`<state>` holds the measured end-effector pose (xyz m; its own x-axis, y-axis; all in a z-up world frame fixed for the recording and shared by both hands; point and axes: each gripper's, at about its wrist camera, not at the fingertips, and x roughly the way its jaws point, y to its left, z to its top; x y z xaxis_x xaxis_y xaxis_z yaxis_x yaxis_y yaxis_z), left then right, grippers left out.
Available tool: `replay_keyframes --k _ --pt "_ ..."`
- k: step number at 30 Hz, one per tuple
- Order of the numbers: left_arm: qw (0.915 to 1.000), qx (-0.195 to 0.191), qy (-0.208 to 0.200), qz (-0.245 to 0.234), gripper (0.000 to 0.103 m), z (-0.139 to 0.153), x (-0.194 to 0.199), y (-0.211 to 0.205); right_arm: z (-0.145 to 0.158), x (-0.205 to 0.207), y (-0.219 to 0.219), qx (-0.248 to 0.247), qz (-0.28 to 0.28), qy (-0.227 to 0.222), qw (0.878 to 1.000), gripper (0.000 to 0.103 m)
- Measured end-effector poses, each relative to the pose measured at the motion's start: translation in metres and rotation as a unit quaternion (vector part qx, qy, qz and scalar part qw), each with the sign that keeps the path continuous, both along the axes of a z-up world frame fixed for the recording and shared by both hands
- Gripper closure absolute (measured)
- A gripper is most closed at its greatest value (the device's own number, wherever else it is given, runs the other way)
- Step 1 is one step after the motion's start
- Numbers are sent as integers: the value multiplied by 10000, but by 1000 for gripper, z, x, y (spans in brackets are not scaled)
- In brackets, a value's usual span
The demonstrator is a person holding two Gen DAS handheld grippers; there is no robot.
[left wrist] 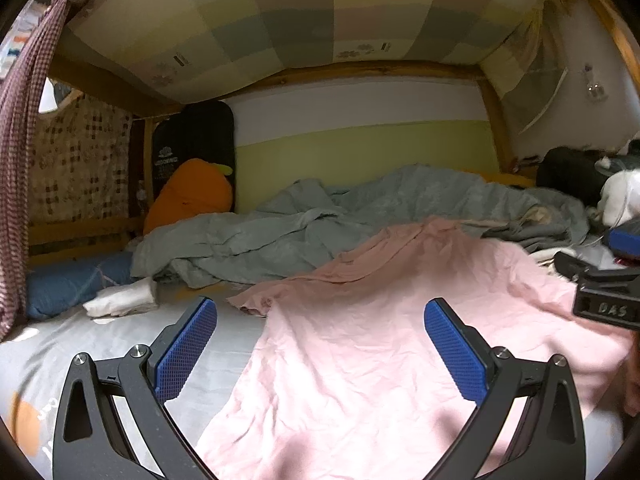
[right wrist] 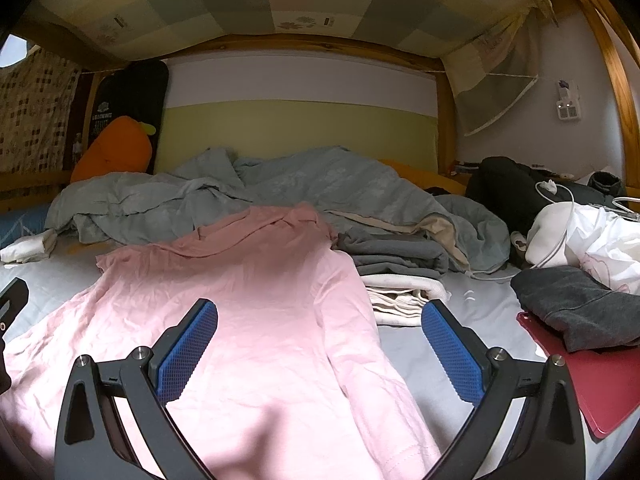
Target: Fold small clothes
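Observation:
A pale pink garment [left wrist: 360, 340] lies spread flat on the grey bedsheet [left wrist: 120, 344], its far end rumpled against the bedding. It also shows in the right wrist view [right wrist: 256, 312]. My left gripper [left wrist: 320, 320] is open and empty, hovering over the garment's left part. My right gripper [right wrist: 320, 320] is open and empty, over the garment's right edge. The right gripper's body shows at the right edge of the left wrist view [left wrist: 608, 300].
A crumpled grey-green duvet [right wrist: 260, 188] lies behind the garment. Folded grey and cream clothes [right wrist: 400, 276] sit to the right. A red tablet [right wrist: 592, 380] under a dark grey cloth [right wrist: 576, 304], white socks [left wrist: 120, 300], an orange carrot pillow [left wrist: 188, 196] and wooden bunk posts surround.

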<state>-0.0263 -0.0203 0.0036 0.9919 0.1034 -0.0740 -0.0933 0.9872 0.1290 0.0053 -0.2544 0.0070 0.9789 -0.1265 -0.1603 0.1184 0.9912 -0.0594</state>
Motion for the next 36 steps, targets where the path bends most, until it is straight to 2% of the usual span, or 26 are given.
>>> replay_keyframes --k 3,9,12,20,26,30,34,36 --pt "9998 182 21 93 0 -2 1 -6 0 -1 1 3 -2 -10 10000 1" --pt "9992 261 -232 216 0 -3 -8 -9 1 -3 4 -48 6 -66 10000 1" --pt "9993 271 -234 101 0 -2 -9 -9 1 -4 6 -107 -36 -91 9999 1" --pt "10000 -4 -27 10 0 2 -3 1 4 -12 11 -294 -56 -283 9992 1" --pt "9998 -122 -43 -132 0 4 -7 6 6 -20 19 -494 32 -447 9978 1" --pt "9997 -195 -108 -19 0 3 -9 10 6 -23 24 -627 50 -491 9968 1" --pt "9994 -359 -21 16 0 4 -5 16 6 -22 22 -573 181 -461 9971 1" --pt "9995 -316 -61 18 0 6 -8 16 6 -23 20 -518 181 -468 9974 1"
